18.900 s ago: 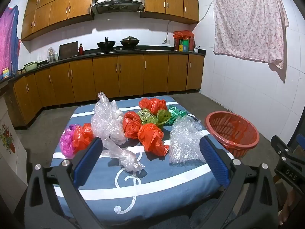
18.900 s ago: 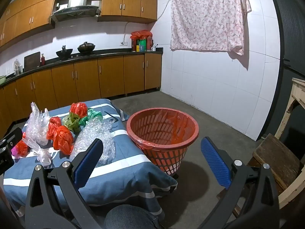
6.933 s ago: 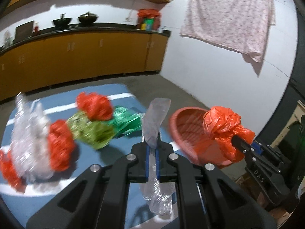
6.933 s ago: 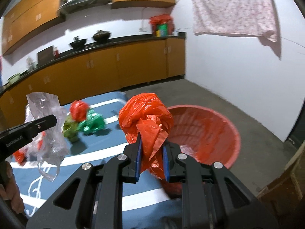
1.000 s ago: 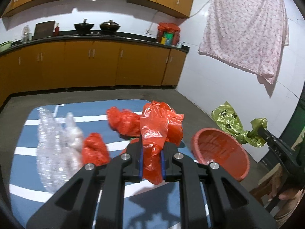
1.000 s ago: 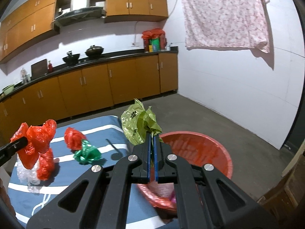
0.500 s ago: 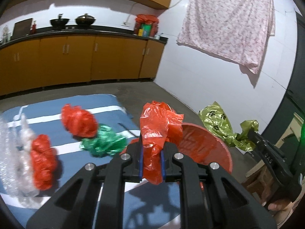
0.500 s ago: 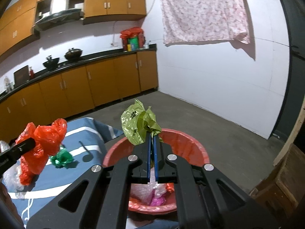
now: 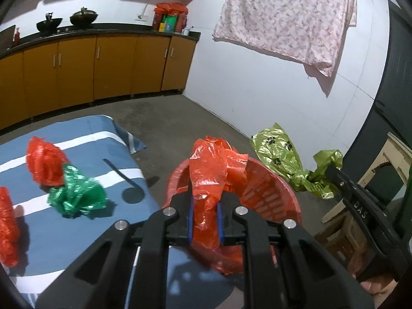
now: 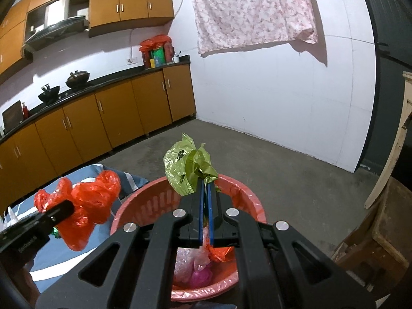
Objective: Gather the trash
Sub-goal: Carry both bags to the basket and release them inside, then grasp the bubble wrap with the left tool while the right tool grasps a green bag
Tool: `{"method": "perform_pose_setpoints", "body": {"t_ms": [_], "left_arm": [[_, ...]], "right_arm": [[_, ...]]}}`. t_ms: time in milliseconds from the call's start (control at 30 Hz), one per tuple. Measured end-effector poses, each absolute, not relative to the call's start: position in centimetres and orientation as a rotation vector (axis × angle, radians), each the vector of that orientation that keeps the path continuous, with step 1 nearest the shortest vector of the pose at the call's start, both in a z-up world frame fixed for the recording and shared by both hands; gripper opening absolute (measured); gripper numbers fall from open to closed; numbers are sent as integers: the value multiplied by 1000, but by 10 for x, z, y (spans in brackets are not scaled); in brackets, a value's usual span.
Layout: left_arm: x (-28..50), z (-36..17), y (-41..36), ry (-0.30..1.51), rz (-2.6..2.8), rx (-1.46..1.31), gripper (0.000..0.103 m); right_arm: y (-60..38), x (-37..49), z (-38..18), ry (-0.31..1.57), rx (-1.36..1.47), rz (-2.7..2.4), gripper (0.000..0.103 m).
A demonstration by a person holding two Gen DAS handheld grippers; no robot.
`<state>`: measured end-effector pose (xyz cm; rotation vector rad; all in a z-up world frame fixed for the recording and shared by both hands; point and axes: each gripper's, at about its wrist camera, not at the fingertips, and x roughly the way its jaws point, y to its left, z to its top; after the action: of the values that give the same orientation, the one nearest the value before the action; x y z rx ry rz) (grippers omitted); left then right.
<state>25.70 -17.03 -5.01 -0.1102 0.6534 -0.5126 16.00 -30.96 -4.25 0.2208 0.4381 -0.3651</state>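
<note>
2 bags held at the red basket (image 10: 247,200), 1 in each gripper.

The left gripper (image 9: 205,215) has its fingers clamped on an orange-red bag (image 9: 213,170), which hangs at the basket's near rim on the side toward the blue striped cloth (image 9: 85,231). The right gripper (image 10: 205,200) has its fingers pressed together on the neck of a lime-green bag (image 10: 184,167), held above the basket's opening. Inside the basket lie pink, clear and red bags (image 10: 198,265). Beside the basket, on the cloth, a dark green bag (image 9: 77,195) touches another red bag (image 9: 45,163), and a 3rd red bag (image 9: 7,229) lies farther from the basket at the cloth's left edge.
</note>
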Motion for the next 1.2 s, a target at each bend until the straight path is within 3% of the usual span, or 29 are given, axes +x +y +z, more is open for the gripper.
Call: {"method": "perform_pose_setpoints", "body": {"t_ms": [200, 300, 367, 433, 467, 600, 767, 967, 1200], "left_arm": [[266, -59, -192, 671, -548, -98, 16], [272, -66, -201, 689, -559, -101, 28], [275, -70, -204, 698, -556, -99, 38], [275, -76, -201, 707, -548, -101, 45], [275, -78, -199, 712, -544, -103, 47], [273, -82, -185, 724, -519, -121, 57], [263, -76, -159, 699, -459, -131, 78], [239, -62, -114, 666, -369, -140, 89], [199, -42, -41, 594, -215, -113, 96]], "right_arm": [[-316, 169, -45, 432, 249, -352, 3], [-315, 170, -49, 432, 254, -341, 4], [-317, 170, -54, 448, 252, -339, 16], [-322, 167, -57, 449, 262, -343, 53], [-323, 163, -58, 441, 270, -351, 57], [-325, 158, -61, 455, 275, -367, 60], [-321, 155, -58, 456, 273, -369, 72], [-299, 157, -51, 459, 258, -317, 80], [-256, 163, -43, 465, 222, -223, 95]]}}
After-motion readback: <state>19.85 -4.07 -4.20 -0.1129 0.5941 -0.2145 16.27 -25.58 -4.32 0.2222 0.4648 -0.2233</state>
